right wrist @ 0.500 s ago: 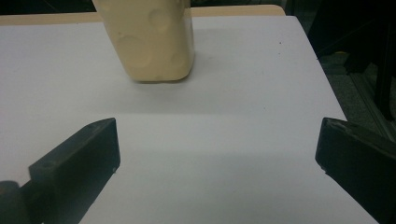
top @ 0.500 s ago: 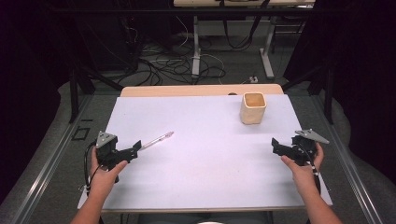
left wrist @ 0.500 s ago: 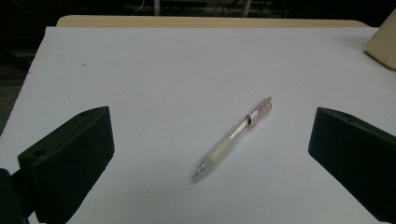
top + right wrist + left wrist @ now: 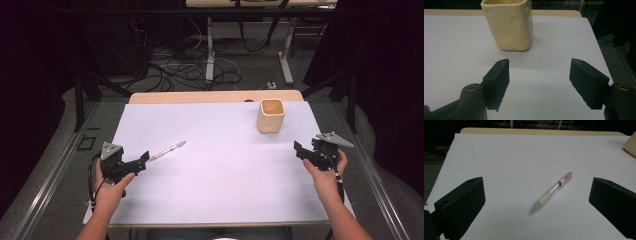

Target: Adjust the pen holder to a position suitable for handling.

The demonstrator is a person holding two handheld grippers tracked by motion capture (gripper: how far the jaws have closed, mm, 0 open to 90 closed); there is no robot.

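White tabletop [image 4: 220, 175] is spreading out under both my hands, and I am starting from the near edge, where my forearms are coming in. My left gripper [image 4: 145, 159] is hovering low over the sheet with its jaws spread wide and nothing between them; in the left gripper view [image 4: 537, 202] the two black jaws are framing the pen [image 4: 552, 192] from a little way back, not touching it. The pen [image 4: 167, 150] is lying flat on the white surface just beyond that gripper's tips, slanting away toward the middle of the table. Compared with half a second ago, my left gripper is sitting slightly closer to the pen's near end, which I am reading as the approach for a pick-up not yet made. My right gripper [image 4: 298, 149] is waiting near the right edge, jaws parted and empty, and in the right gripper view [image 4: 540, 75] it is facing the cream cup [image 4: 509, 25]. Farther back, that cup [image 4: 271, 116] is standing upright, well apart from the pen, probably where the pen is heading.
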